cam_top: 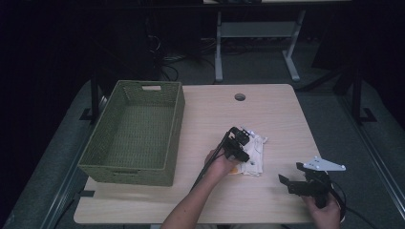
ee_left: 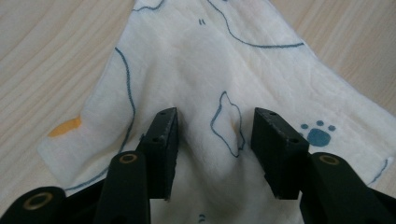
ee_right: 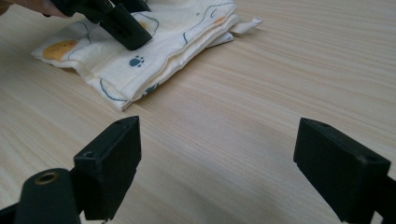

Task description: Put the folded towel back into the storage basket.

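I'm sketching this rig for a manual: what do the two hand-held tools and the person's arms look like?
Both are black. The left tool trails a black cable. The right tool carries a grey three-cornered plate on top. Each has two blocky black jaws on arms with brass-ringed holes. The forearms are bare, no sleeves visible.

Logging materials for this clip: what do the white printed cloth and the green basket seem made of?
White printed cloth: thin soft cotton-like fabric, matte; it bunches into a ridge between the left gripper jaws. Green basket: woven, likely plastic or dyed wicker; a regular weave shows on its walls.
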